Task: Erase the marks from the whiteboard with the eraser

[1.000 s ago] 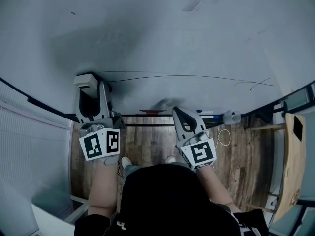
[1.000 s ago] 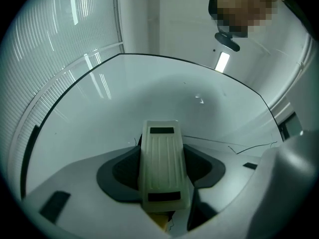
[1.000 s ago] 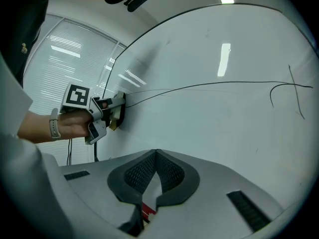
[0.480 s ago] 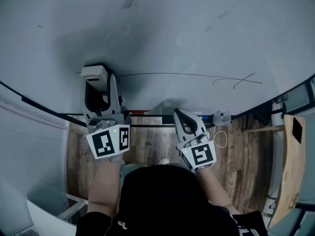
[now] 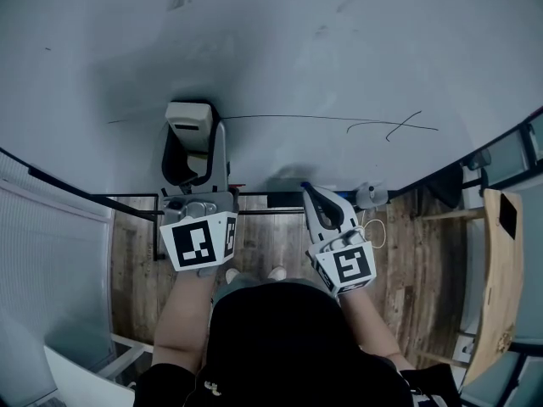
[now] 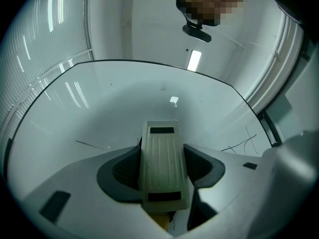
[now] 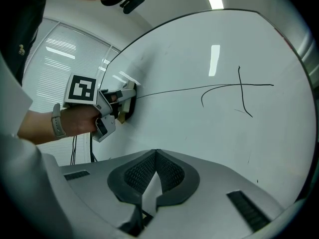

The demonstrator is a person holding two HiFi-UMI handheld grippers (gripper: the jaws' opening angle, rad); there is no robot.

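Eraser (image 6: 164, 166) is clamped between the fingers (image 6: 122, 172) of my left gripper (image 5: 188, 138), pressed flat to the whiteboard (image 5: 339, 49), right on the long black line (image 5: 288, 117). That arm's stretched forward. My right gripper (image 7: 155, 178) sits lower by the board's bottom edge, fingers pinched together on nothing.

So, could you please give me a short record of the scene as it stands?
left gripper: shut on the eraser, held against the whiteboard
right gripper: fingers shut, empty
marks: long line, cross near its right end
eraser position: on the line, toward its left part
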